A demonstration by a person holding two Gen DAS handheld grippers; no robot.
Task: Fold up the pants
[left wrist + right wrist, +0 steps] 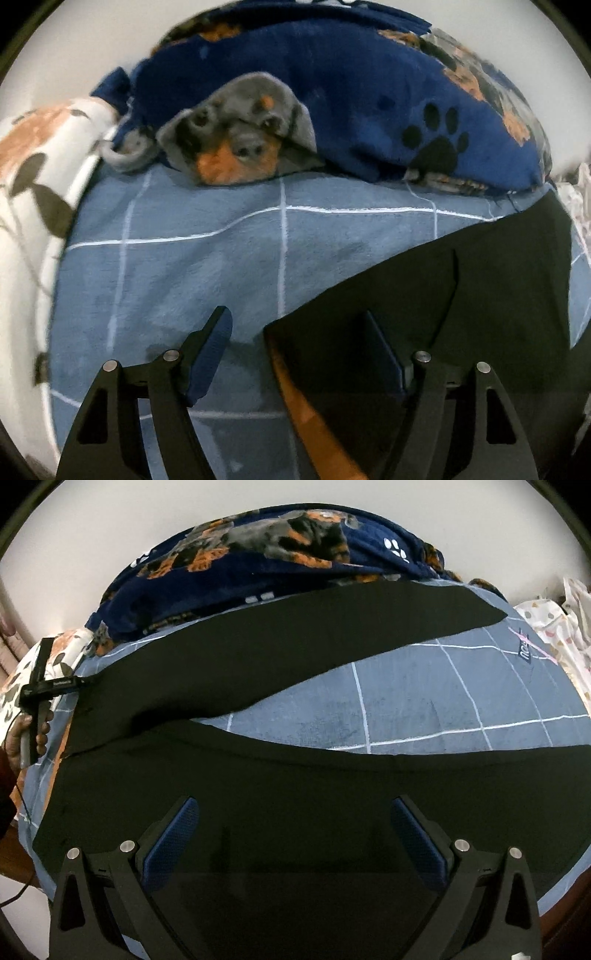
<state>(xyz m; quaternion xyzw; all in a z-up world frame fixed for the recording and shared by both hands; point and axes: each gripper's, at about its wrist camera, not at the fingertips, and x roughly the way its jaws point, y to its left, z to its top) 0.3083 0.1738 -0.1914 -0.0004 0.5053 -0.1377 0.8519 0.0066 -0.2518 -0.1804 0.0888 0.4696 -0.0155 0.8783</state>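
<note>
Left gripper point(295, 354): fingers spread wide, holding nothing. Left pad point(210, 354) sits over bare bedsheet point(184, 258); right pad point(384, 354) sits over the black pants point(480, 288). Pants corner edge falls between the two fingers, an orange strip showing along that edge near the bottom of the left wrist view.

Right gripper point(295, 834): fingers also spread wide, nothing between them. Both blue pads point(173, 838) hover over the pants point(295, 786); contact with the cloth can't be told.

Pants lie flat on the bed, legs splayed in a V. One leg runs under the right gripper, the other point(295, 627) angles off toward the far side, a wedge of blue grid-lined bedsheet point(424, 701) between them.

Writing: a dark printed label point(526, 653) on the sheet near the far leg's end, letters too small and skewed to read. The left gripper body point(40, 686) in the right wrist view carries a white marking, unreadable; a hand point(26, 734) grips its handle at the pants' left end.

Around: navy dog-and-paw-print blanket point(351, 103) bunched along the far edge of the bed, touching the far leg. Floral pillow point(37, 166) at left. Dotted white fabric point(554, 627) at right.
</note>
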